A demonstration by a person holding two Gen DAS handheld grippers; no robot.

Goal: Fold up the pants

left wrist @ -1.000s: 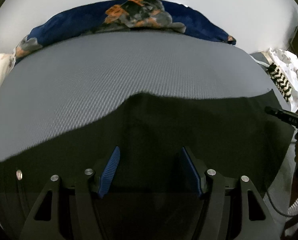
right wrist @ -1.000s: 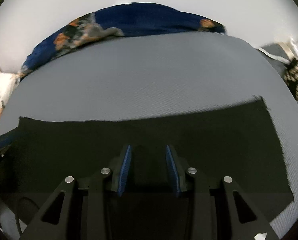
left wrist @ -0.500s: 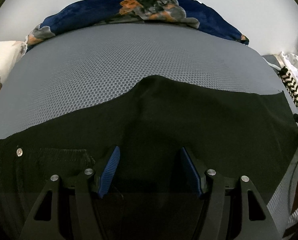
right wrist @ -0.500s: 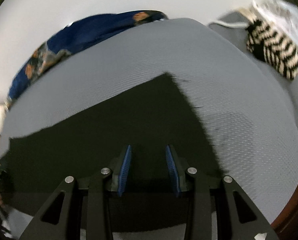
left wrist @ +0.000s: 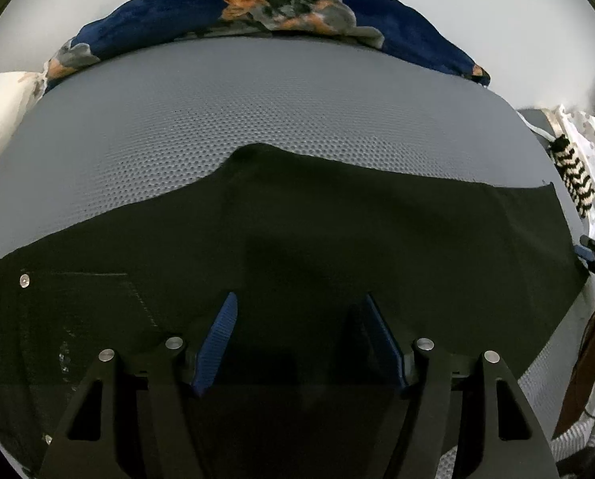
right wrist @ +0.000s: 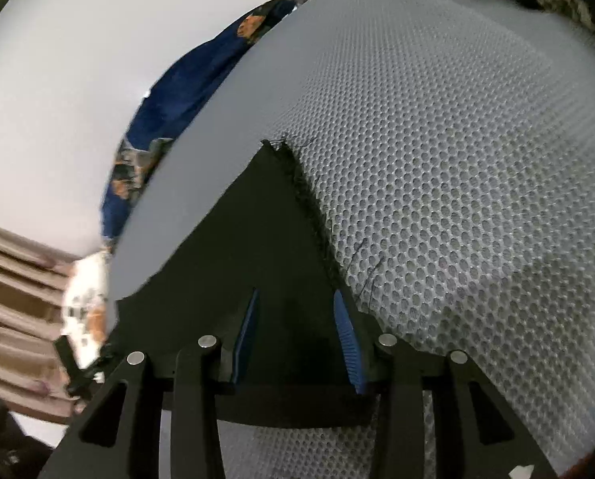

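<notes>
Black pants [left wrist: 337, 231] lie flat on a grey mesh mattress [left wrist: 257, 119], legs folded together, waist with a silver button [left wrist: 24, 279] at the left and the cuff at the right. My left gripper [left wrist: 299, 311] is open and empty, over the seat area. My right gripper [right wrist: 297, 311] is open and empty, low over the frayed cuff end [right wrist: 305, 199] of the pants [right wrist: 257, 259], with the hem edge running by its right finger. The right gripper also shows at the far right of the left wrist view [left wrist: 592, 253].
A dark blue floral blanket [left wrist: 277, 8] lies along the far edge of the mattress by a white wall. A black-and-cream knitted cloth [left wrist: 574, 175] and white fabric lie at the right end. Grey mesh mattress [right wrist: 457, 159] extends right of the cuff.
The right gripper swung right and dropped low to the cuff end of the pants, tilting its view. The left gripper moved slightly closer over the waist area; both stayed open.
</notes>
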